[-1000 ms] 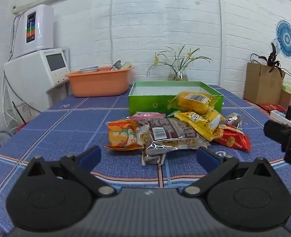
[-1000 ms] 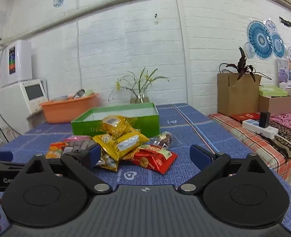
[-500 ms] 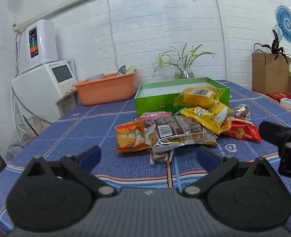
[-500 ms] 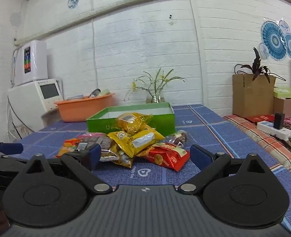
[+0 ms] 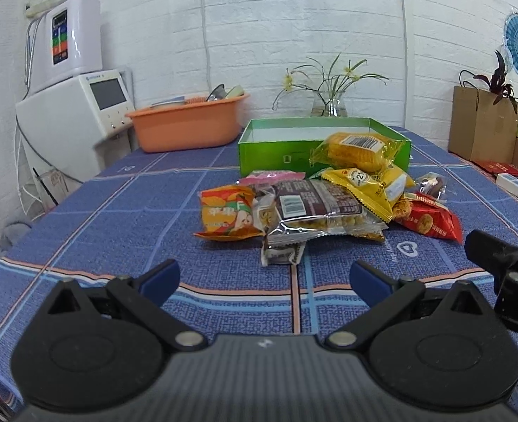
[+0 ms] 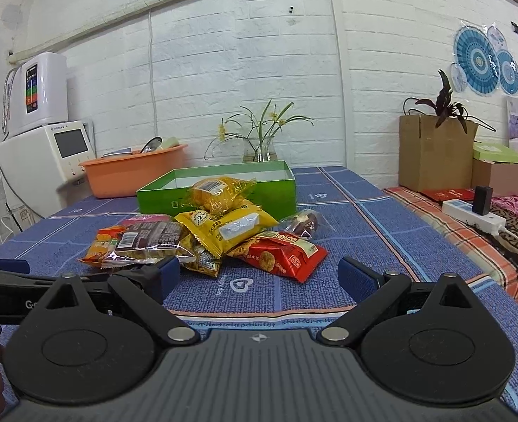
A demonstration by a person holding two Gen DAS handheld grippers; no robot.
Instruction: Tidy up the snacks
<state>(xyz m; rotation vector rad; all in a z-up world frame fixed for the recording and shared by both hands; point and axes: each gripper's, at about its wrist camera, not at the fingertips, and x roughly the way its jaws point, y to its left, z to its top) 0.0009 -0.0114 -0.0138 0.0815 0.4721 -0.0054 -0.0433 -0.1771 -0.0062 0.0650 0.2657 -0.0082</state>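
- On the blue table, left wrist view: left gripper [image 5: 264,277] spread wide, empty, drawn nearer the snack pile [image 5: 315,207] than a second ago; approach under way.
- Right wrist view: right gripper [image 6: 259,274] likewise agape, empty; pile lies before the green box [image 6: 224,190], nothing boxed.

Orange basin [image 5: 188,127], flower vase [image 5: 328,106], white appliance [image 5: 74,119], cardboard box [image 6: 434,151].

Both wrist views sit low over the near edge of the surface [image 5: 125,218], facing the white brick wall. Each looks out between its own spread jaws, the right view from further right. Both share the snack pile [image 5: 315,204] [image 6: 202,235] and green box [image 5: 276,147] [image 6: 160,197].
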